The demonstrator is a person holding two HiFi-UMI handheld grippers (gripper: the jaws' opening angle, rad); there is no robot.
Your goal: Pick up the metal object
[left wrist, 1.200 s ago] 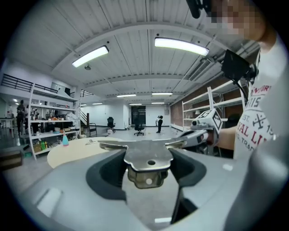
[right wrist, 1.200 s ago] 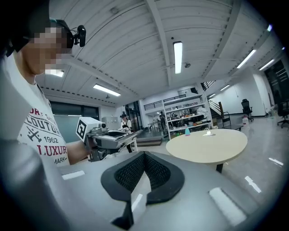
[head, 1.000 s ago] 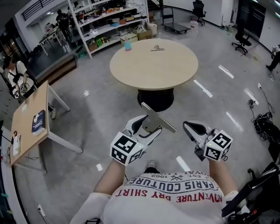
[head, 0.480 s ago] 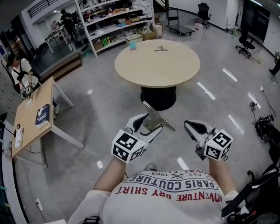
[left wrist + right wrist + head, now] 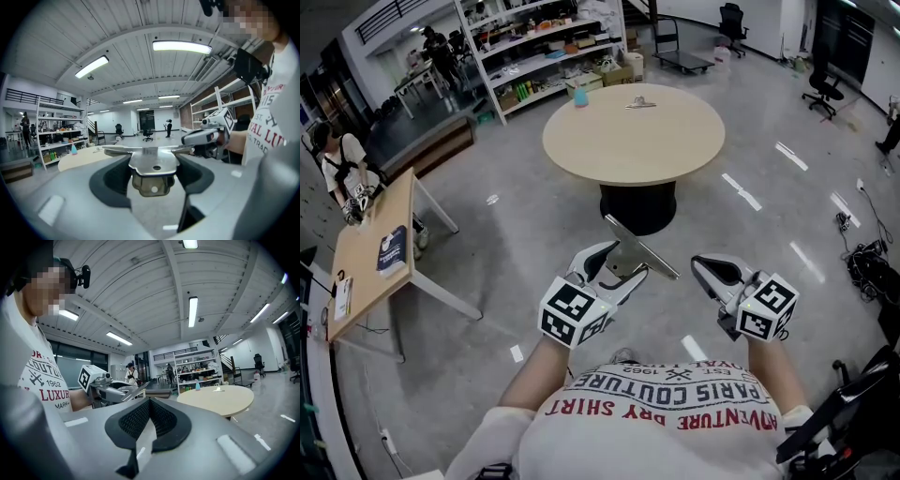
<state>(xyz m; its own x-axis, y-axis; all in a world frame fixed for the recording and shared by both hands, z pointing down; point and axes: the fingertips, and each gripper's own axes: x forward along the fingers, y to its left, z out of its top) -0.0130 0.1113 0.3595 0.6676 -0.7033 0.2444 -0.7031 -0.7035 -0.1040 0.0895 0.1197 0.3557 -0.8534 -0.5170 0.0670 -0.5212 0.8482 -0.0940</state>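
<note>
The left gripper is holding the metal object in wide-set jaws above the floor, its long edge running from far left to near right, while the right gripper, jaws closed and empty, is hovering just right.

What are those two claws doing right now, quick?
The left claw is closed on a metal object, held up in the air.
The right claw is closed with nothing in it.
</note>
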